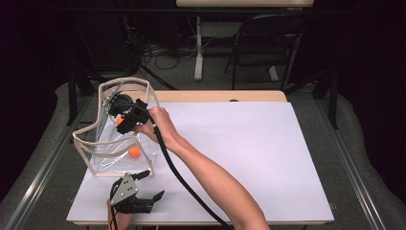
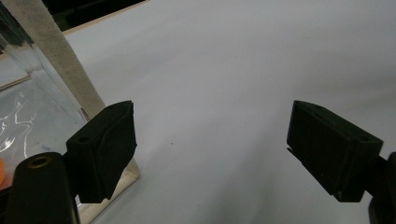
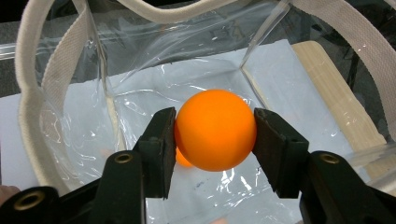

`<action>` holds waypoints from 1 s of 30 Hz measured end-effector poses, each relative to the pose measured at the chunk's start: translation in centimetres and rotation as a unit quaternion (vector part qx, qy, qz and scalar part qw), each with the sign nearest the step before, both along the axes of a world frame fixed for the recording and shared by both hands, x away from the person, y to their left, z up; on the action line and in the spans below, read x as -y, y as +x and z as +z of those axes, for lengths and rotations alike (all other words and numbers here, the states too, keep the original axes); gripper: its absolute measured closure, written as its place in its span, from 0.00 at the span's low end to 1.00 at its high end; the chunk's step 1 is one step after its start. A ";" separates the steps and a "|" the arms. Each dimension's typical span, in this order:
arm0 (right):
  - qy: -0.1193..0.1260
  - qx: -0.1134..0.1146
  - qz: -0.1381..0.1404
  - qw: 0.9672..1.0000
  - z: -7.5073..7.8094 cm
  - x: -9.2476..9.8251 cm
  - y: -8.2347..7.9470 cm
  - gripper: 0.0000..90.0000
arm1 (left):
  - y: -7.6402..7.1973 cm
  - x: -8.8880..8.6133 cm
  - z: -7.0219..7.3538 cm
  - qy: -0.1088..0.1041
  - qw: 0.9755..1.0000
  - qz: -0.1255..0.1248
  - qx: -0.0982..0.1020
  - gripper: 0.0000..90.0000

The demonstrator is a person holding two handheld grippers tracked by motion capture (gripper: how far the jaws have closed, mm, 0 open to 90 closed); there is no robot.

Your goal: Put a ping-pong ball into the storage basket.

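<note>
A clear plastic bag (image 1: 119,143) with cream trim stands open at the table's left. My right gripper (image 1: 122,120) reaches into its mouth from above, shut on an orange ball (image 1: 119,121). The right gripper view has that ball (image 3: 215,129) pressed between both pads of the right gripper (image 3: 215,140), above the bag's floor. A second orange ball (image 1: 134,152) lies on the bag's bottom; it peeks out as a sliver (image 3: 183,160) behind the left pad. My left gripper (image 1: 151,185) rests open by the bag's near corner, its fingers (image 2: 105,149) empty beside the trim (image 2: 60,65).
A white sheet (image 1: 249,153) covers the table, with bare room to the right of the bag. The wooden table edge (image 1: 220,96) runs along the back. A dark chair (image 1: 268,43) and a desk leg (image 1: 198,48) stand beyond the table.
</note>
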State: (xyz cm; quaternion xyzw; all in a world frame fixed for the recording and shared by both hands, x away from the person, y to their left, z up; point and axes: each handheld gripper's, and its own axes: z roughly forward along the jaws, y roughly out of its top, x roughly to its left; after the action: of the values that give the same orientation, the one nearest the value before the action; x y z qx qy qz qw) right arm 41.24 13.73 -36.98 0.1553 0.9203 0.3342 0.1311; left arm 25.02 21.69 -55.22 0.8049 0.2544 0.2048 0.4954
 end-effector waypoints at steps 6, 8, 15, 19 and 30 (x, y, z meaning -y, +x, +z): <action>-0.001 -0.001 -0.002 1.000 -0.2 -0.2 0.1 0.54 | 0.0 0.0 0.0 0.000 1.000 0.000 0.000 0.17; 0.002 0.000 -0.008 1.000 -0.2 -0.1 0.2 0.43 | 0.0 0.0 0.0 0.000 1.000 0.000 0.000 0.17; 0.024 -0.011 -0.016 1.000 0.4 1.1 0.5 0.27 | 0.0 0.0 0.0 -0.001 1.000 0.000 0.000 0.18; 0.039 -0.008 -0.015 0.999 0.8 2.3 0.3 0.17 | 0.0 0.1 0.0 0.001 1.000 0.001 -0.001 0.17; 0.052 0.002 -0.019 0.998 1.7 5.5 0.1 0.14 | 0.0 0.3 0.1 0.001 1.000 0.002 -0.001 0.17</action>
State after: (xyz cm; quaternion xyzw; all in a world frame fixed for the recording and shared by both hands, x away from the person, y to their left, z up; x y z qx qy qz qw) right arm 41.30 8.22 -35.26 0.1786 0.8981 0.3799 0.1313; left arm 25.05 21.44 -55.16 0.8053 0.2561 0.2052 0.4938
